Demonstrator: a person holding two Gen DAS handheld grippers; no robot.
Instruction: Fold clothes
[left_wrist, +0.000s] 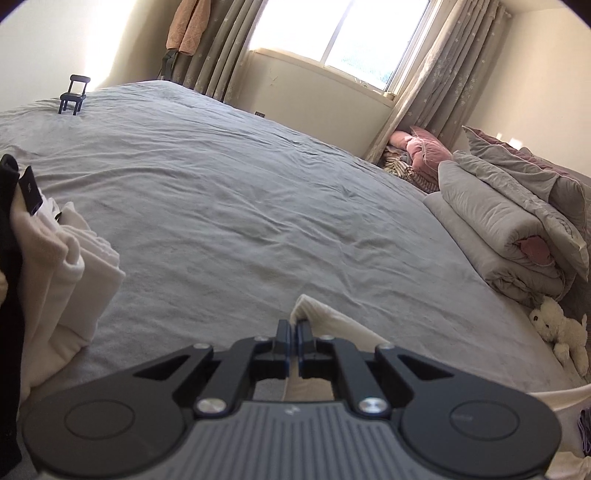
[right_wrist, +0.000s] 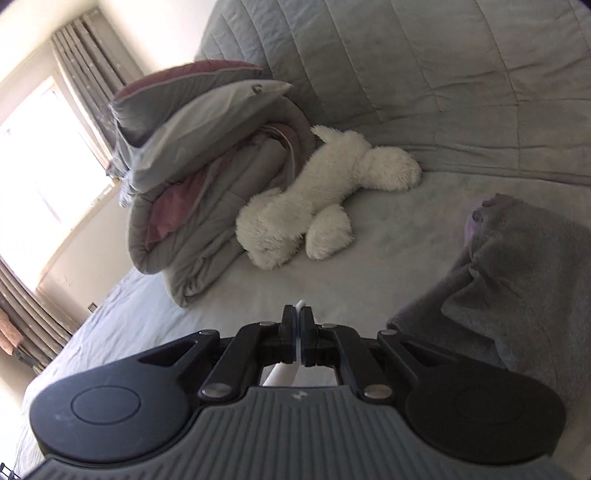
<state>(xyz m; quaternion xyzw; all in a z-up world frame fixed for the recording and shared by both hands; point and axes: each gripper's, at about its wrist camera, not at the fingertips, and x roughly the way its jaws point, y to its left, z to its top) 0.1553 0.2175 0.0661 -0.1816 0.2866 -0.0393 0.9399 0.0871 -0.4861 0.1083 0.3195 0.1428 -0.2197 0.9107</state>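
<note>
Jaws of the left gripper (left_wrist: 295, 326) pinched together on a corner of the cream garment (left_wrist: 332, 325), with a small peak of fabric poking out just past the tips and the rest trailing back under the tool toward the near right. Jaws of the right gripper (right_wrist: 298, 321) likewise clamped flat on a thin white edge of cloth (right_wrist: 301, 304), only a sliver showing between and beyond the pads, probably the same garment's other corner, though neither view shows the link. Held this way, most likely, to keep one edge taut between two points above the grey bed (left_wrist: 229, 192) so it can be laid over in a clean fold. Outward from the left gripper: a soft stack of pale, apparently folded clothes (left_wrist: 74, 258) near the bed's left edge, seemingly parked there to leave the middle of the bed free as working space. Farther across the bed, a tiny dark chair-shaped stand (left_wrist: 74, 94) at the far left corner. Toward the head of the bed, rolled grey bedding (right_wrist: 207, 184) pushed aside, a white plush toy (right_wrist: 325, 195) resting against it, and a dark grey garment (right_wrist: 517, 288) heaped on the bed to the right gripper's right, perhaps waiting its turn.
</note>
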